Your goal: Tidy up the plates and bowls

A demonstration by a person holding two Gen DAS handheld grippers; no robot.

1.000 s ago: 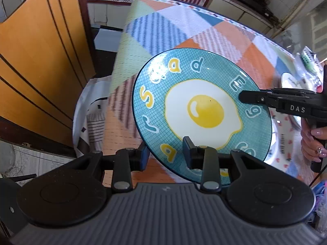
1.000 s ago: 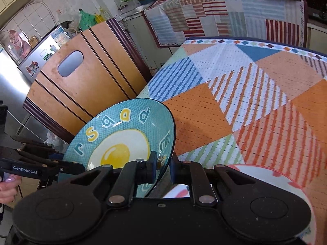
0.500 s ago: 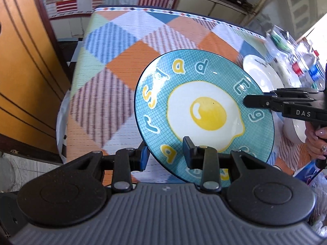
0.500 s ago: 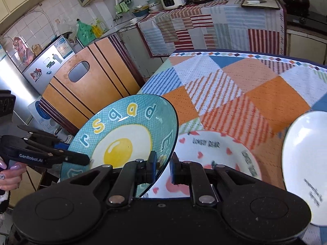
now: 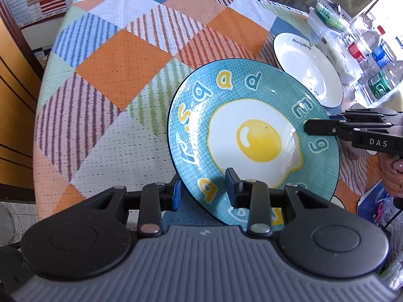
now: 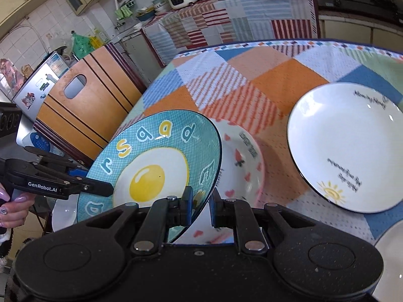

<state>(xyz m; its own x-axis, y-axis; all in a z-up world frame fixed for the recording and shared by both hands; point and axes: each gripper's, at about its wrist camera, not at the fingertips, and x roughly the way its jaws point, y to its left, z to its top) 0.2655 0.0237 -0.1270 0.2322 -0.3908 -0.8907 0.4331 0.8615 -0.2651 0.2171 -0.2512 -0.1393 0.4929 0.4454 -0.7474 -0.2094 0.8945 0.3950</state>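
I see bright daylight flooding in from the upper right of the left wrist view, washing out the bottles (image 5: 372,50) there. Glare streaks the teal plate (image 5: 191,125) and the white plate (image 5: 307,75). Both fisheye views bend hard at the edges. The tablecloth (image 6: 252,95) looks slightly motion-smeared.

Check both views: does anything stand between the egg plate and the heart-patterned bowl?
Nothing visible does. The egg plate, gripped at opposite rims by the left gripper and right gripper, hangs tilted beside the heart-patterned bowl.
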